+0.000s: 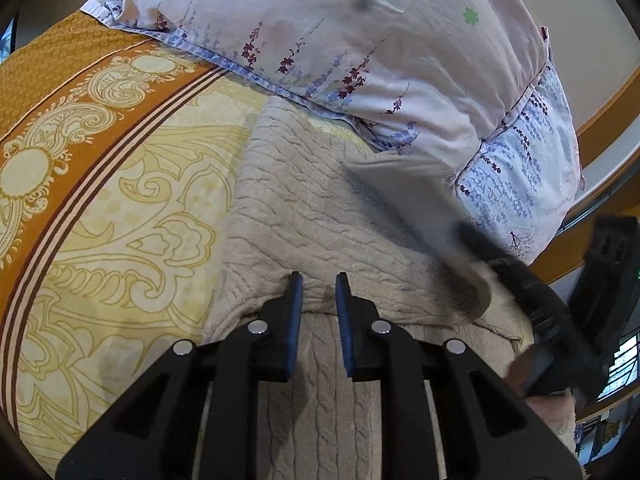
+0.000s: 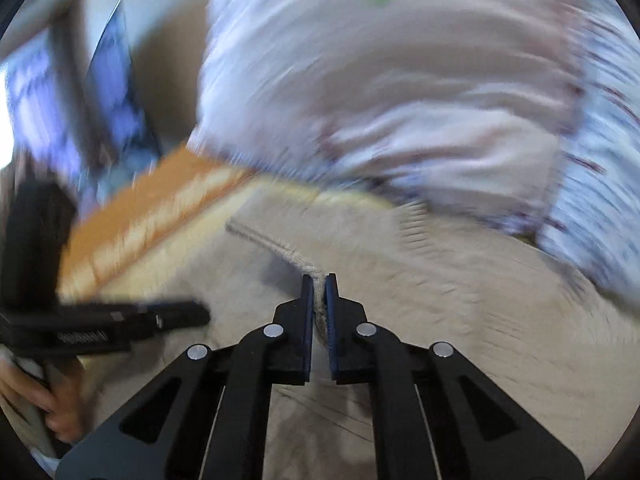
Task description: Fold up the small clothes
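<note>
One beige cable-knit sweater [image 1: 304, 216] is spread on a yellow patterned bedspread [image 1: 120, 208], below two floral pillows [image 1: 340, 40]. Its edge [image 2: 319, 296] is pinched by the right gripper [image 2: 319, 282]; the left gripper [image 1: 319, 280] is held apart over it.

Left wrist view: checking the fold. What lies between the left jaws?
Bare knit of the beige sweater; the left gripper is open, gripping nothing.
</note>
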Demonstrator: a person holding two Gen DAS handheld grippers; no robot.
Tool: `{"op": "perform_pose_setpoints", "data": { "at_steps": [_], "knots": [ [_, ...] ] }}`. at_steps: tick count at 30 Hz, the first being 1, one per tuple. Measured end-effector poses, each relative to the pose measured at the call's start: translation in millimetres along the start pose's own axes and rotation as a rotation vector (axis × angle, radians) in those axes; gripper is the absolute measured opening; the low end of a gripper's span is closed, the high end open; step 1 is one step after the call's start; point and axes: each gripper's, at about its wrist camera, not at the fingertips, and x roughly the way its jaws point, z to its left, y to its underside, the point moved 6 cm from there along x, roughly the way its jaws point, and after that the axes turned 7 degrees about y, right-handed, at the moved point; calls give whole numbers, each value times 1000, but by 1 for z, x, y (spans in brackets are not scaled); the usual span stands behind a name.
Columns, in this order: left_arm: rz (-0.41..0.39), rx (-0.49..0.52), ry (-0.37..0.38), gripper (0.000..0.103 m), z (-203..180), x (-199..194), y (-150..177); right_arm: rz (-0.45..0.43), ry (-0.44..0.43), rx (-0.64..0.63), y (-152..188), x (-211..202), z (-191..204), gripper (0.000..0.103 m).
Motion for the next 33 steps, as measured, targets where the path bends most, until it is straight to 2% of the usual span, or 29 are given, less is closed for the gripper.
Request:
{"op": "perform_pose_setpoints", "data": {
  "at_steps": [3,5,7,9,11,12,13,14,15,21,24,27,29,33],
  "knots": [
    [2,-8,7,18,1,0,0,-96,55,274,5,-45,-65,6],
    [5,-16,13,18,2,-1,0,-125,138,463,31,-74,-115,6],
    [7,-17,15,18,2,0,0,-66,194,574,63,-81,-147,7],
    [11,-18,21,19,2,0,0,23,190,648,90,-81,-165,7],
    [15,-20,28,22,1,-1,-1,52,202,730,107,-91,-185,10],
    [17,-22,31,23,1,-1,-1,42,198,751,107,-94,-191,12],
    [18,-25,35,25,1,-1,0,18,196,779,107,-102,-199,24],
    [19,-26,38,27,0,-1,0,-2,200,800,105,-109,-206,39],
    [20,-25,40,28,-1,-1,0,-15,202,816,101,-113,-212,42],
    [22,-5,40,37,-6,1,0,56,160,847,98,-94,-230,41],
    [23,0,39,40,-8,2,0,113,147,840,103,-78,-225,33],
    [24,-1,43,42,-9,2,0,114,146,817,106,-74,-220,25],
    [25,2,46,45,-9,2,0,112,138,796,106,-70,-217,8],
    [28,10,58,52,-13,2,1,-2,162,735,92,-91,-209,7]
  ]
}}
